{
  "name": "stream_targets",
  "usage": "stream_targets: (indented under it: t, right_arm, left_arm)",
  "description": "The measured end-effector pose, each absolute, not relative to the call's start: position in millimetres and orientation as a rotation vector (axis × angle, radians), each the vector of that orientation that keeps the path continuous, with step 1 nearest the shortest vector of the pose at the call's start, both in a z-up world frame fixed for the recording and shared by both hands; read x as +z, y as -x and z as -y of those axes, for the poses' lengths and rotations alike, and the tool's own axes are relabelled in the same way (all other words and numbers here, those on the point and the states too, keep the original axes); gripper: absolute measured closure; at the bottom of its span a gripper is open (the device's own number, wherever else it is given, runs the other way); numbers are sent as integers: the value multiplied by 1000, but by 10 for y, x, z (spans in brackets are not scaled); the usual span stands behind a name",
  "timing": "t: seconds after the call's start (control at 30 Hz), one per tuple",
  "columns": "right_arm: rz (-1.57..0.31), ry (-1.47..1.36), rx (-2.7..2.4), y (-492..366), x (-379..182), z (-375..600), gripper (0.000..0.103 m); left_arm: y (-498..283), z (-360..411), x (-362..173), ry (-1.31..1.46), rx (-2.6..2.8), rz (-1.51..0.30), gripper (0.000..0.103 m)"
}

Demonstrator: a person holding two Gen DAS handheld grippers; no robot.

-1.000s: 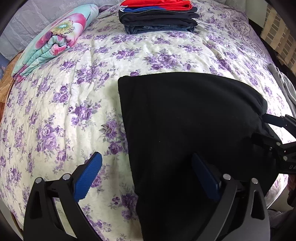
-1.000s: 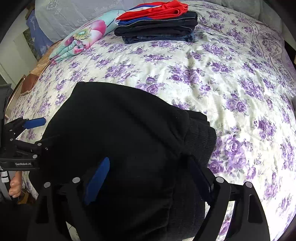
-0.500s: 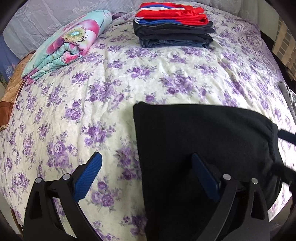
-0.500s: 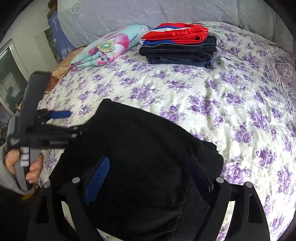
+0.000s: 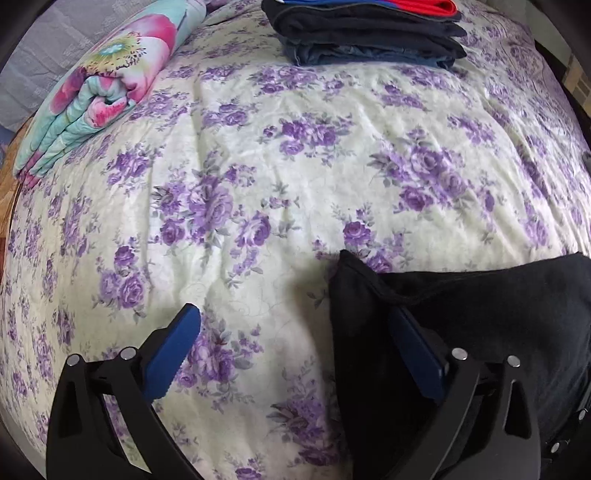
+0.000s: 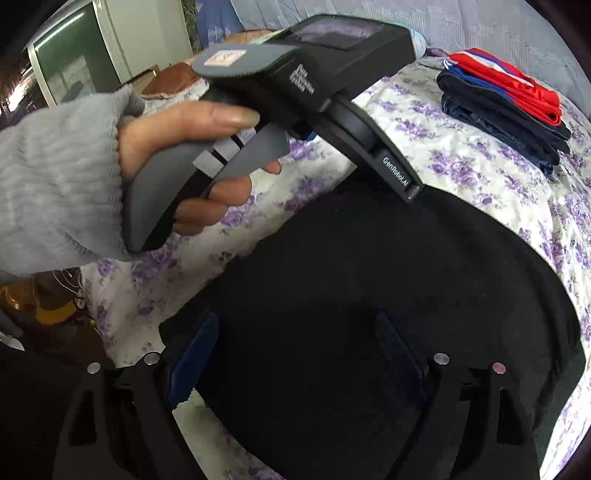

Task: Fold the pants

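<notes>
The black pants point(image 5: 480, 325) lie folded on the flowered bedspread point(image 5: 295, 166), low and to the right in the left wrist view. My left gripper point(image 5: 295, 354) is open; its right finger point(image 5: 417, 354) hovers over the pants' left edge and its left finger over bare bedspread. In the right wrist view the pants point(image 6: 369, 280) fill the middle. My right gripper point(image 6: 295, 362) is open just above them, holding nothing. A hand point(image 6: 192, 125) in a grey sleeve point(image 6: 55, 177) holds the left tool's handle point(image 6: 166, 206) at upper left; that tool's fingers are hidden.
A stack of folded clothes point(image 5: 369, 33) with a red item on top point(image 6: 517, 85) sits at the far side of the bed. A rolled floral quilt point(image 5: 99, 96) lies far left. The bed's near edge point(image 6: 110, 295) drops to dark floor clutter.
The left gripper has pulled off the pants toward the left, so they now sit low right in its view. The right view has swung left, bringing the hand and left tool close. Both stay open.
</notes>
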State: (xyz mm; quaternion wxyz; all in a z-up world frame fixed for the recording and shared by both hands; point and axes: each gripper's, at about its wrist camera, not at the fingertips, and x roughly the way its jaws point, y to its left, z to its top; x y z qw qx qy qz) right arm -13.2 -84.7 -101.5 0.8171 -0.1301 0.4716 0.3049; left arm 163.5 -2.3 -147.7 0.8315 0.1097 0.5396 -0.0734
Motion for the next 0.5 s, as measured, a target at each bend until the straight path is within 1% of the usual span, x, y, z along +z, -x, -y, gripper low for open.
stream_targets:
  t: [0.1, 0.27, 0.37, 0.5]
  right_arm:
    - [-1008, 265, 651, 135, -1009, 830, 10]
    - [-970, 216, 635, 165, -842, 1032, 12]
    - [-903, 191, 552, 171, -683, 1342, 12]
    - [-844, 49, 392, 78, -512, 2016, 12]
  left_arm:
    - [-1658, -22, -1483, -207, -177, -1145, 4]
    - [-1592, -85, -1315, -213, -143, -1121, 5]
    - [-1421, -85, -1132, -201, -168, -1096, 5]
    - [-1088, -47, -917, -160, -197, -1054, 5]
